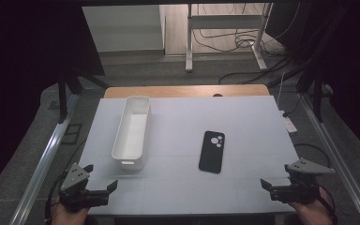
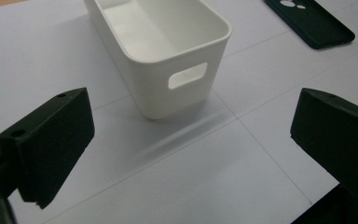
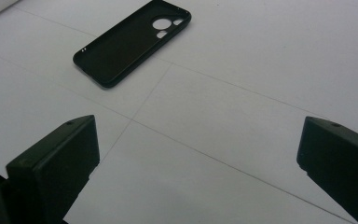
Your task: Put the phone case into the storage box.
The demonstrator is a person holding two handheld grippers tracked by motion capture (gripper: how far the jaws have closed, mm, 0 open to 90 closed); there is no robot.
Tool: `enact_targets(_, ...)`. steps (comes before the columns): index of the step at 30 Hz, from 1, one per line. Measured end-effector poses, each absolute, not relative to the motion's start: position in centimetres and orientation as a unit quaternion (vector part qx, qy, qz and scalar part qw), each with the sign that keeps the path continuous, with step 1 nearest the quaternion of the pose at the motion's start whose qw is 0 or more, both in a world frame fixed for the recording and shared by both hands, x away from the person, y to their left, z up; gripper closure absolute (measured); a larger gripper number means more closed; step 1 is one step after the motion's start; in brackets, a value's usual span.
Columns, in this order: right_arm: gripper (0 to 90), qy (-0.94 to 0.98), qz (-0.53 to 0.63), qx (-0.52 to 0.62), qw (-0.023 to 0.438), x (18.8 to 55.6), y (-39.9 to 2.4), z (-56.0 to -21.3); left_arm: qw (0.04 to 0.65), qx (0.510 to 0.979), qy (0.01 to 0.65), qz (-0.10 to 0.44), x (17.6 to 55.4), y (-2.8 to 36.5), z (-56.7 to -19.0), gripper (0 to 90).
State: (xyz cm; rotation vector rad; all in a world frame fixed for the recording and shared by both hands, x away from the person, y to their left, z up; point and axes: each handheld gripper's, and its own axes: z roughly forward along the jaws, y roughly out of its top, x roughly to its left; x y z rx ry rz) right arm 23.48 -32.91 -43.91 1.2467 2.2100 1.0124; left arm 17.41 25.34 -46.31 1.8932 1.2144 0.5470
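A long white plastic bin point(image 1: 131, 131) stands empty on the left half of the white table point(image 1: 253, 117), a cut-out handle in its near end point(image 2: 187, 75). A black phone case point(image 1: 212, 151) lies flat right of centre, inner side up, camera holes at its far end. My left gripper point(image 1: 101, 176) hovers at the table's near-left corner, open, nothing between its jaws; the bin point(image 2: 168, 46) is just ahead of it. My right gripper point(image 1: 277, 175) is at the near-right corner, also open and empty, with the phone case point(image 3: 130, 42) ahead to its left.
A wooden strip point(image 1: 187, 91) borders the table's far edge. Metal rails point(image 1: 42, 159) run along both sides. A white power strip point(image 1: 289, 124) lies off the right edge, and a desk frame with cables point(image 1: 234, 42) stands on the floor beyond.
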Motion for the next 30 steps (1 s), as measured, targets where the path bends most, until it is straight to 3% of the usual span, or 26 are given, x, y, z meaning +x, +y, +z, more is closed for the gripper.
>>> enact_targets(30, 0.0, 0.799, 0.356, 0.444, 0.195, 23.9, -32.62, -44.0, 0.415, 0.748, 0.475, 0.209, 17.08, 25.68, -46.32, 0.1)
